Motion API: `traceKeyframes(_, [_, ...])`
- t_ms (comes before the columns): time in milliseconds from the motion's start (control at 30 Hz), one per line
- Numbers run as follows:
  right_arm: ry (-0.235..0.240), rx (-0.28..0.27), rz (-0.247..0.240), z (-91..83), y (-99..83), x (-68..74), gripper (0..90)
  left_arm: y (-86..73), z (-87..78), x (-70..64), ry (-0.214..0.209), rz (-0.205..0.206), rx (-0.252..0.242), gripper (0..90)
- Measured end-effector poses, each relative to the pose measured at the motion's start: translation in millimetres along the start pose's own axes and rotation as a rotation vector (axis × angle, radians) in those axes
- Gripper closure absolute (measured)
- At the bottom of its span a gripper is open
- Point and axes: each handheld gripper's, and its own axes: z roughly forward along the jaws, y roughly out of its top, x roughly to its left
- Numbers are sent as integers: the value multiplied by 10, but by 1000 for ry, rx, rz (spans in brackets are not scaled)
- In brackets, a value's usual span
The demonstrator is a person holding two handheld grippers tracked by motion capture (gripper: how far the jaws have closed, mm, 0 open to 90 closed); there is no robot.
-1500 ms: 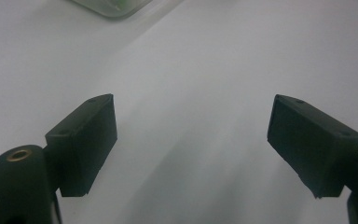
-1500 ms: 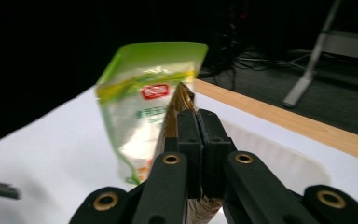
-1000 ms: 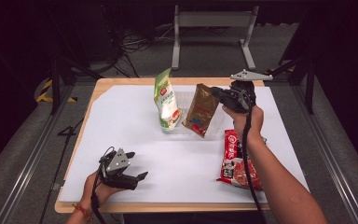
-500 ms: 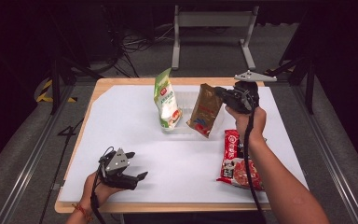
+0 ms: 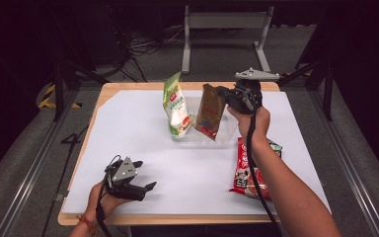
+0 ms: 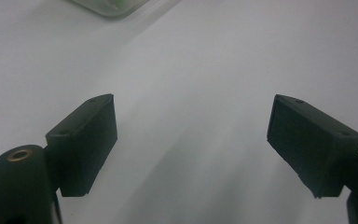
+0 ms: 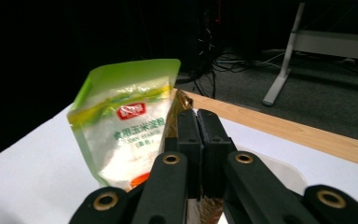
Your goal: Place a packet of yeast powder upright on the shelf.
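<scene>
A brown pouch (image 5: 210, 112) stands tilted in a clear plastic tray (image 5: 227, 136) at mid table, with my right gripper (image 5: 221, 93) shut on its top edge. Beside it on the left, a green and white pouch (image 5: 176, 106) stands upright in the same tray. In the right gripper view the jaws (image 7: 198, 121) pinch the brown pouch (image 7: 181, 100), and the green pouch (image 7: 126, 135) is just behind on the left. My left gripper (image 5: 145, 174) rests near the table's front left, open (image 6: 191, 140) over bare white surface.
A red snack packet (image 5: 244, 170) lies flat on the white table cover at the right, partly under the right forearm. The tray corner (image 6: 109, 5) shows at the top of the left gripper view. A metal stand (image 5: 227, 19) is beyond the far edge.
The right gripper and the brown pouch have shifted only slightly over the tray. The left gripper has stayed where it was.
</scene>
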Motion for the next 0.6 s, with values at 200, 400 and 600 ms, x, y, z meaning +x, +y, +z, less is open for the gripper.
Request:
traceKeyframes(200, [-33,17,-14,103,64,80,887,9,-3,-9,-1,12,-3,167])
traceKeyframes(400, [-102,41,21,186,102,-49,887,3,-6,-10,-5,14,-6,168])
traceKeyframes(600, [-139,38,67,192,89,-189,887,7,1,-6,-7,13,-3,170])
